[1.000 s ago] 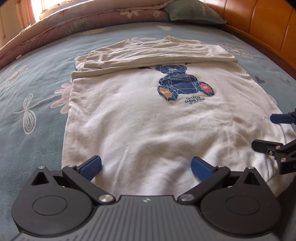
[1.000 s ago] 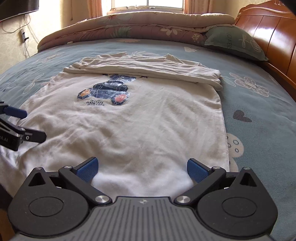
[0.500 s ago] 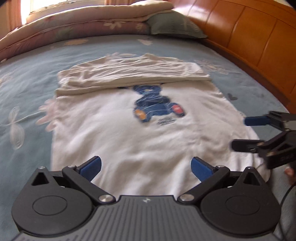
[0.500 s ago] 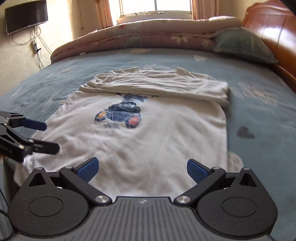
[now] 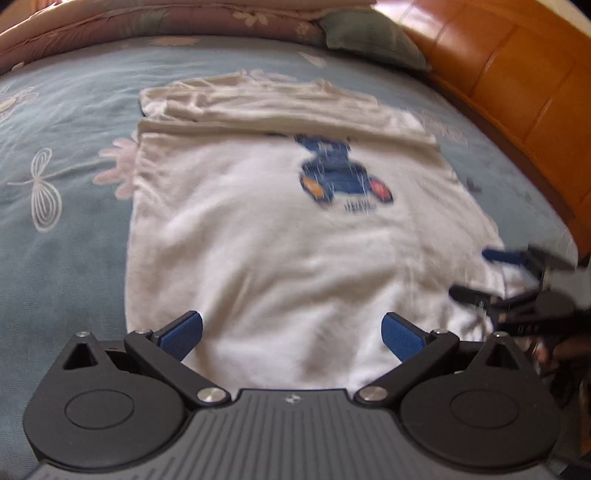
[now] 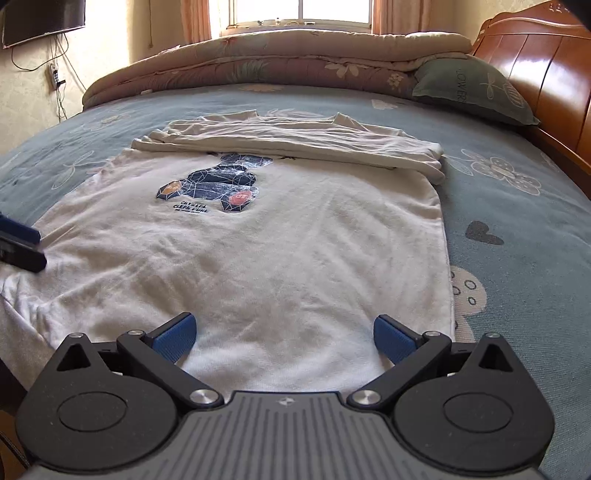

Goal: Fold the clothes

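A white T-shirt (image 5: 266, 229) (image 6: 280, 236) with a blue bear print lies flat on the bed, its top part and sleeves folded down in a band across the far end. My left gripper (image 5: 291, 330) hovers open over the shirt's near hem, towards its left side, holding nothing. My right gripper (image 6: 283, 334) is open above the near hem by the shirt's right edge, also with nothing in it. Each gripper shows at the side of the other's view: the right gripper (image 5: 495, 273), the left gripper (image 6: 22, 243).
The bed carries a blue-grey flowered sheet (image 6: 517, 236). A rolled quilt (image 6: 280, 62) and a green pillow (image 6: 476, 88) lie at the far end. A wooden headboard (image 5: 517, 96) (image 6: 546, 59) runs along the right. A window and a wall-mounted screen (image 6: 40, 18) are beyond.
Both grippers have drawn back and risen from the shirt, so more of the bed and room shows. The left wrist view has swung and is blurred by motion. The shirt has not moved.
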`<state>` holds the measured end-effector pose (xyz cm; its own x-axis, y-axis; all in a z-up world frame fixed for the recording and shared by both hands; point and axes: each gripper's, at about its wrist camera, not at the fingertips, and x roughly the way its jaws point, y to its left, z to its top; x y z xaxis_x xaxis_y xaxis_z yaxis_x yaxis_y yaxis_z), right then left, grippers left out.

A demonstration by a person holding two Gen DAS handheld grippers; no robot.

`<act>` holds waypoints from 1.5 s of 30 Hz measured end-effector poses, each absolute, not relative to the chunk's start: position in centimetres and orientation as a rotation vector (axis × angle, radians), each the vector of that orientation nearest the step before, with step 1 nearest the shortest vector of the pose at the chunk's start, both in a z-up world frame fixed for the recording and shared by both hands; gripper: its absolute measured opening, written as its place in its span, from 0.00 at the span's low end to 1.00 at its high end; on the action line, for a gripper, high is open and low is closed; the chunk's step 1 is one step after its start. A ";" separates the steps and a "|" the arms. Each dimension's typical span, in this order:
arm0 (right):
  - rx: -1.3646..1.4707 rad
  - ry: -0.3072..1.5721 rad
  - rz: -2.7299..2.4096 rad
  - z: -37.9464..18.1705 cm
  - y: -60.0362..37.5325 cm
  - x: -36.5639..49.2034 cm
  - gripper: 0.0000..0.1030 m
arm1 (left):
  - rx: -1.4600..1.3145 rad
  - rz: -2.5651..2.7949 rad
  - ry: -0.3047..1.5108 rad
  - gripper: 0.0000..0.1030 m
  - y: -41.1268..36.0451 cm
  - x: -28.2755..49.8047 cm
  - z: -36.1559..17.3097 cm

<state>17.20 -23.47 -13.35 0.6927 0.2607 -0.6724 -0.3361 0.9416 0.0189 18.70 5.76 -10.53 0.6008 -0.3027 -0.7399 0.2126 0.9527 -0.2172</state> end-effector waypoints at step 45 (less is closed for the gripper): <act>-0.098 0.735 0.314 -13.2 -23.8 16.3 1.00 | -0.233 -0.054 0.840 0.99 10.9 28.0 -9.7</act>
<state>16.29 -23.75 -13.22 0.6974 0.2472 -0.6727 -0.3156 0.9487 0.0215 27.99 10.93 -9.70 0.6676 -0.1393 -0.7314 -0.0440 0.9732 -0.2255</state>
